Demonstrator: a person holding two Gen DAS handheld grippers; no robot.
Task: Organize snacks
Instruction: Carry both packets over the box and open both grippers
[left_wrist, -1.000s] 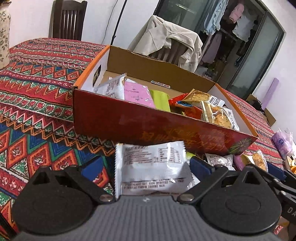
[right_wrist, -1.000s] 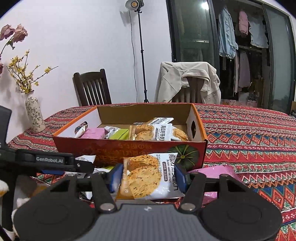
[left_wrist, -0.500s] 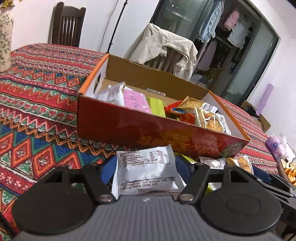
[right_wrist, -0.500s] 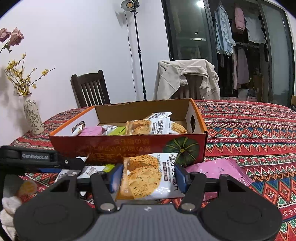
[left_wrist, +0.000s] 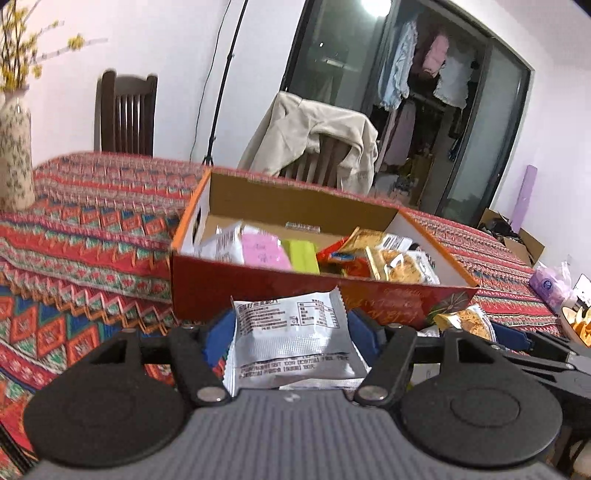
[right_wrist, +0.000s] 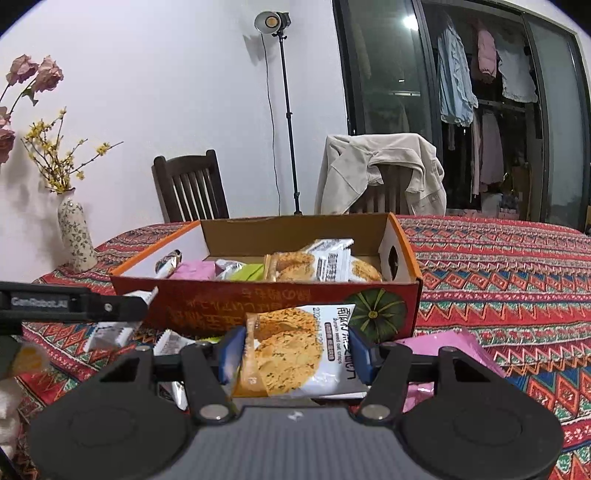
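The silver snack packet (left_wrist: 291, 343) sits pinched between the blue pads of the left gripper (left_wrist: 291, 339), held flat with its printed back facing up, in front of and a little below the near wall of the snack box (left_wrist: 258, 295). The cookie packet (right_wrist: 295, 350), showing round oat crisps, is clamped the same way in the right gripper (right_wrist: 295, 350), also short of the box's near wall (right_wrist: 258, 299) and just below its rim. Both pairs of fingers press against the packet edges, so each load looks secure.

The step in hand seems to be the carry: two snacks are picked up and on their way to the box, neither yet over it. The box already holds a row of packets, pink (left_wrist: 264, 253), green (left_wrist: 303, 254) and more cookie packs (right_wrist: 295, 264) toward its right end. More loose packets lie on the patterned tablecloth (right_wrist: 498, 280) near the grippers, including a pink one (right_wrist: 454, 347) at the right.

Next, each gripper likely needs to rise above the rim, move forward over a free gap, and only then let its fingers spread; releasing too early would drop the packet against the outer wall
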